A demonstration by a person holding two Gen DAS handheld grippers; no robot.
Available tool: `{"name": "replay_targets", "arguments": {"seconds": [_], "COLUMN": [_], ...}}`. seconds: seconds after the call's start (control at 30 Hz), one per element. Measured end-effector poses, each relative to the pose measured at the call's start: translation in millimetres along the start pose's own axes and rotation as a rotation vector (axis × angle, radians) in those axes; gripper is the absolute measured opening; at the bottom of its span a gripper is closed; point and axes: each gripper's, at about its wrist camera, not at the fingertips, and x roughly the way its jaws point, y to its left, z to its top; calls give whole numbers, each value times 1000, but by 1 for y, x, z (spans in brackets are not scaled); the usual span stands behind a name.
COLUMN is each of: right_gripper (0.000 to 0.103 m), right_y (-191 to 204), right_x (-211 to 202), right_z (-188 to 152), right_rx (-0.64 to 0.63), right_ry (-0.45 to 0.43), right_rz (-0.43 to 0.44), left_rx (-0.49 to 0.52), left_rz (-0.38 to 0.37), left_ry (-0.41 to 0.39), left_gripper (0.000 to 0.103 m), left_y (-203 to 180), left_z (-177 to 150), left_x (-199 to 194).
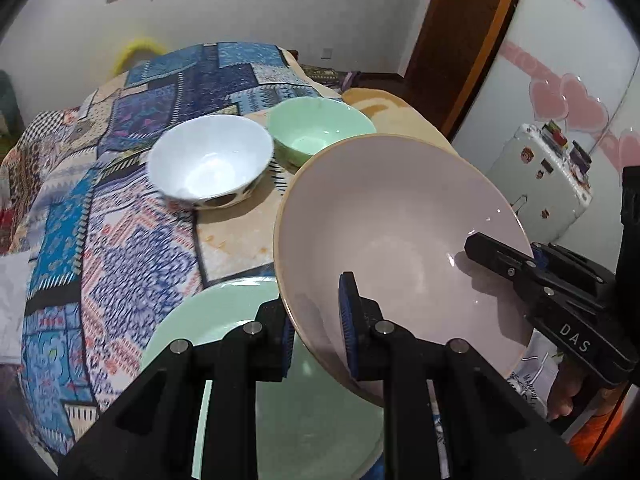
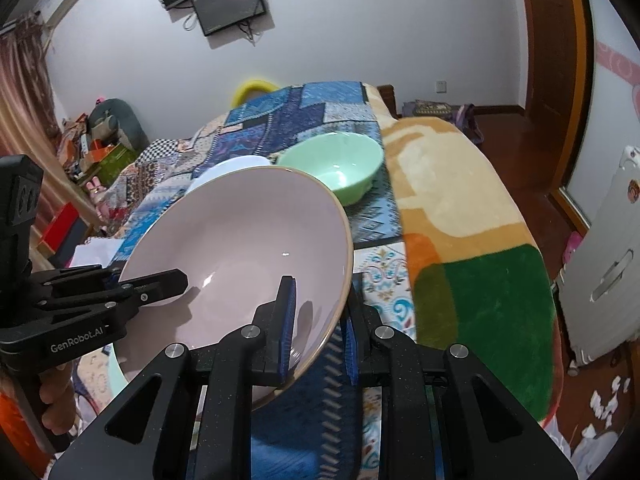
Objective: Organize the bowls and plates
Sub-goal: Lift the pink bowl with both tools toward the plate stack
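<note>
1. Green plate (image 1: 224, 320): lies flat on the patterned bedspread (image 1: 120, 240), below the lifted dish.
2. White bowl (image 1: 208, 164): on the bed, touching or just beside the green bowl (image 1: 320, 128).
3. Left gripper (image 1: 316, 336): fingers clamped on the near rim of the pink plate (image 1: 392, 232).
4. Pink plate: held tilted, clear of the bed, between both tools.
5. Right gripper (image 2: 316, 340): fingers pinching the opposite rim.
6. Step, judged: carrying. Next likely needs level lowering onto the green plate.
</note>
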Motion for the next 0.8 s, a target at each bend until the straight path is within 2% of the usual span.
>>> {"name": "replay_targets", "arguments": {"seconds": [0.43, 0.8], "right_gripper": [19, 20], "right_y": [63, 128], "right_x": [1, 15], "right_z": [0, -7], "right_rx": [-78, -179], "right_ry": [-17, 9], "right_rz": [49, 144], "left_rx": [-64, -162], "left_rz": [45, 122], "left_ry": [-73, -121], "left_gripper": [20, 20], "left_y": [43, 99], "left_z": [-31, -66], "left_x": [-59, -107]}}
